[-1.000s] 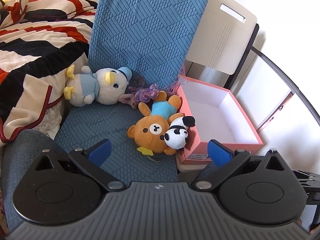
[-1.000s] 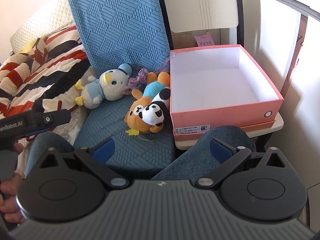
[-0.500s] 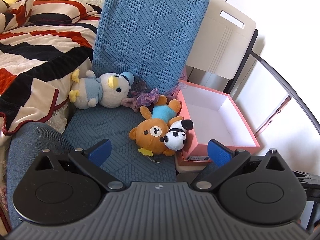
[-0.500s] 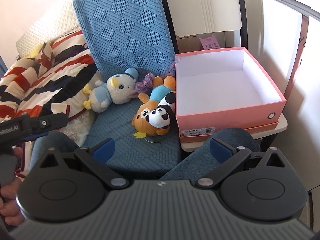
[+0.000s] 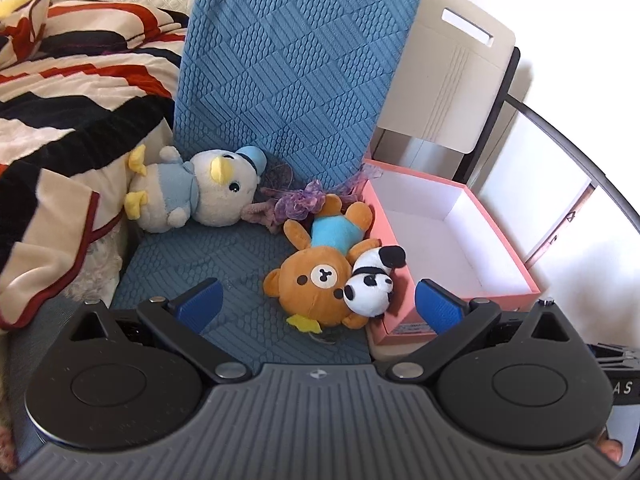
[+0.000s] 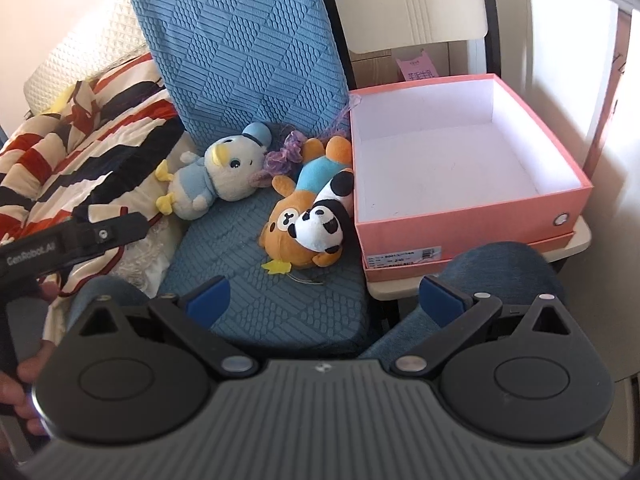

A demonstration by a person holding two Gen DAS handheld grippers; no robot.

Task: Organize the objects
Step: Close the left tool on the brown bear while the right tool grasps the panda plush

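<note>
Both tools stand wide apart and empty: the left gripper (image 5: pixel 316 302) and the right gripper (image 6: pixel 322 298) hang short of the toys, so this looks like the approach before a first pick. Just ahead at twelve o'clock, the small black-and-white plush panda (image 5: pixel 370 284) lies on the round brown plush bear in a blue shirt (image 5: pixel 316 276). At two o'clock, the open pink cardboard box (image 6: pixel 472 216) sits touching them. Farther, at eleven o'clock, lies the grey-blue plush duck with a yellow beak (image 5: pixel 200 192). Next, I'd judge, close on the panda.

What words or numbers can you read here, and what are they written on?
"GenRobot.AI": on the left gripper's black body.
"245": on the pink box's white label; its other print is too small.
"A S": on a black part, cut off.
Pink tag: characters blurred.
</note>
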